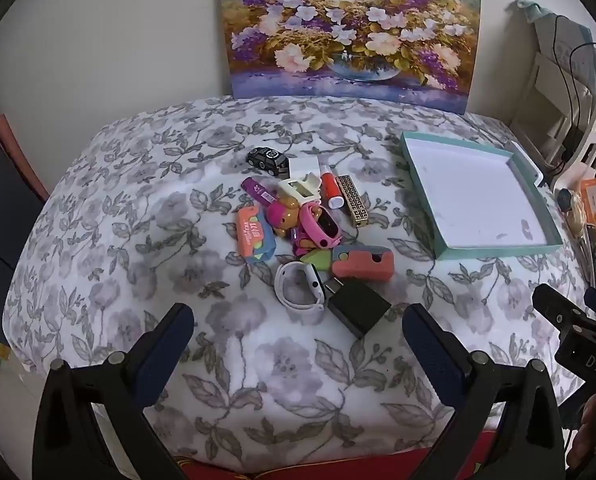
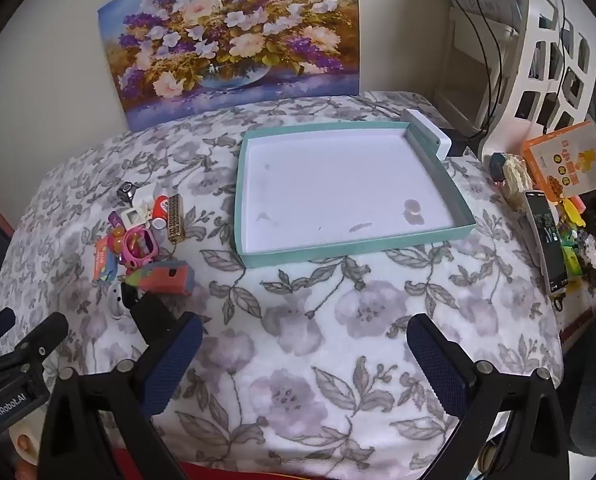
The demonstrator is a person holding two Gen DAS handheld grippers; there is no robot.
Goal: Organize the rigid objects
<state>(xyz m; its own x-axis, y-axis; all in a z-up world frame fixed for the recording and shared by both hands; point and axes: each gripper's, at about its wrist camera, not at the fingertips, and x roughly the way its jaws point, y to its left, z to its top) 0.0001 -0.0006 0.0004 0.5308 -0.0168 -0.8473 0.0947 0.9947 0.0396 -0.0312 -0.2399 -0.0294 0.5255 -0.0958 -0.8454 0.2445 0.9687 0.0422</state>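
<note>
**Teal tray waiting, pile untouched**

Teal-rimmed and white inside, the shallow cardboard tray point(image 2: 350, 184) is lying bare on the grey-and-white floral blanket point(image 1: 290, 380) that covers the table, so I am judging that sorting has not yet begun. I am holding the left gripper point(image 1: 298, 340) low over the blanket's near edge, jaws wide apart and carrying nothing; the right gripper point(image 2: 304, 354) is likewise spread open and empty, facing the tray.

The clutter is sitting well to the left of the tray: a black rectangular charger block point(image 1: 358, 304) nearest me, touching a white wristband watch point(image 1: 300, 286), with a coral foam-like block point(image 1: 362, 264) just behind. Further back I am seeing a pink plastic child's watch point(image 1: 322, 226), a gold patterned lipstick tube point(image 1: 352, 200) and a small black toy car point(image 1: 268, 158).

I am favouring the charger first: it is closest and its flat sides suit a straddling grip. I should be coming down square so that the watch band is not caught.

Room is good between pile and tray. On the right edge, a phone point(image 2: 546, 240) and an orange printed box point(image 2: 566, 160) are crowding the table, so I am planning to keep swings short there.
</note>
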